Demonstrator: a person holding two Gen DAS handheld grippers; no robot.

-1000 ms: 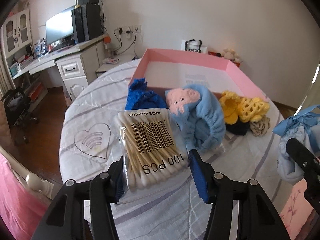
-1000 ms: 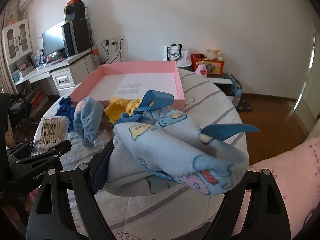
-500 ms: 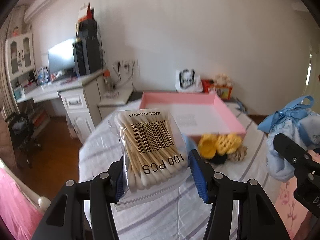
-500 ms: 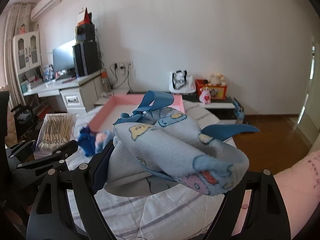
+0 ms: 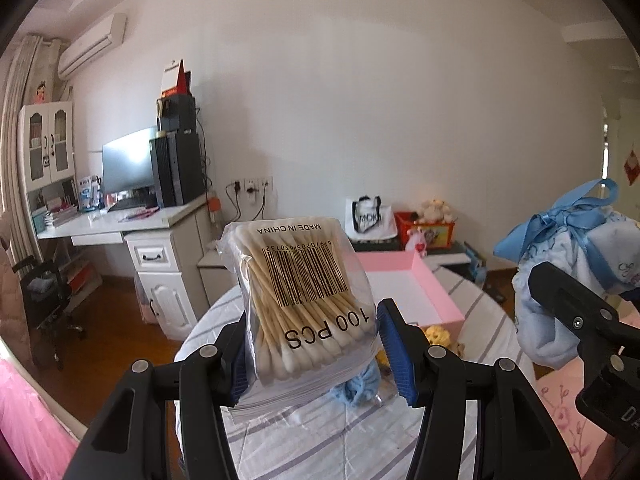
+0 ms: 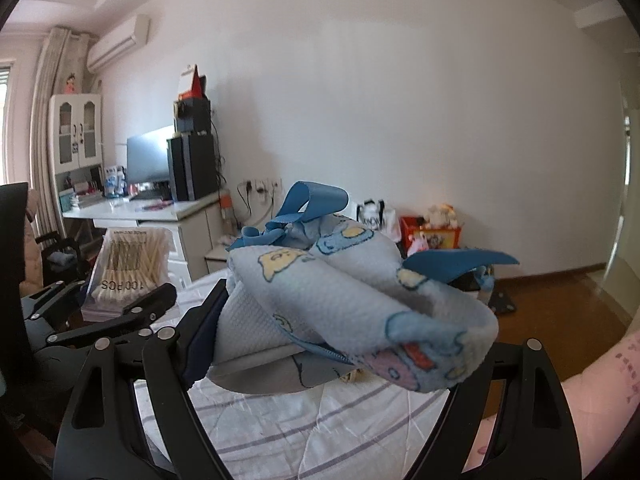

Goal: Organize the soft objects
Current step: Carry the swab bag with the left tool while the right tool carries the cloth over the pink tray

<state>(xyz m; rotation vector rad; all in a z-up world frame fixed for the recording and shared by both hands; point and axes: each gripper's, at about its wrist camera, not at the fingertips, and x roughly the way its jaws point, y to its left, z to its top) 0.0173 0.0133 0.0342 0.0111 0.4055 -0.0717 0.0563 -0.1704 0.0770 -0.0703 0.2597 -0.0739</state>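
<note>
I hold both loads aloft above the table: my left gripper clamps the swab pack, my right gripper clamps the blue cloth. Carrying step, I judge; next I must lower both into the pink tray.

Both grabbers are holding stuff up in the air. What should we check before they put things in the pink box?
1. Left gripper grips the bag of cotton swabs: ok, jaws pinch both sides.
2. Right gripper grips the blue cloth bundle: ok, held up off the table.
3. Pink box in sight: ok in the left view; hidden in the right view.
4. Room inside the box: ok where its floor shows; part is hidden by the swabs.
5. Grippers apart: ok, side by side with a gap.
6. Loose ribbon free of snags: cannot tell.
</note>
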